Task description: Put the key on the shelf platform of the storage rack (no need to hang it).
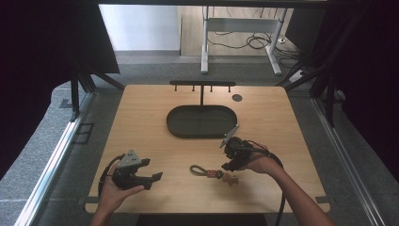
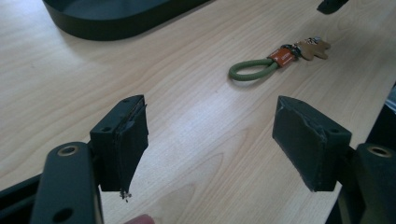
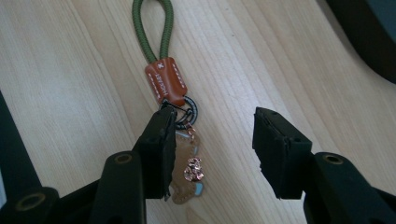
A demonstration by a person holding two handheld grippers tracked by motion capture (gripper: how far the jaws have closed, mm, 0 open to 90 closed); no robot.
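Observation:
A keychain lies flat on the wooden table (image 1: 141, 122): a green cord loop (image 1: 198, 169) (image 2: 250, 70) (image 3: 152, 28), an orange leather tag (image 3: 166, 81) (image 2: 281, 55), a dark ring and a tan bear-shaped charm (image 1: 230, 178) (image 3: 187, 170). My right gripper (image 1: 230, 155) (image 3: 212, 149) hovers open just over the charm end, its left jaw covering part of the charm. My left gripper (image 1: 148, 172) (image 2: 210, 140) stands open near the table's front left, with bare wood between its jaws and the keychain farther ahead.
A black oval tray (image 1: 202, 121) (image 2: 102, 21) sits at the table's middle back, with a black hook rack (image 1: 202, 84) standing behind it. A small dark disc (image 1: 237, 97) lies at the back right. A white desk frame and cables are on the floor beyond.

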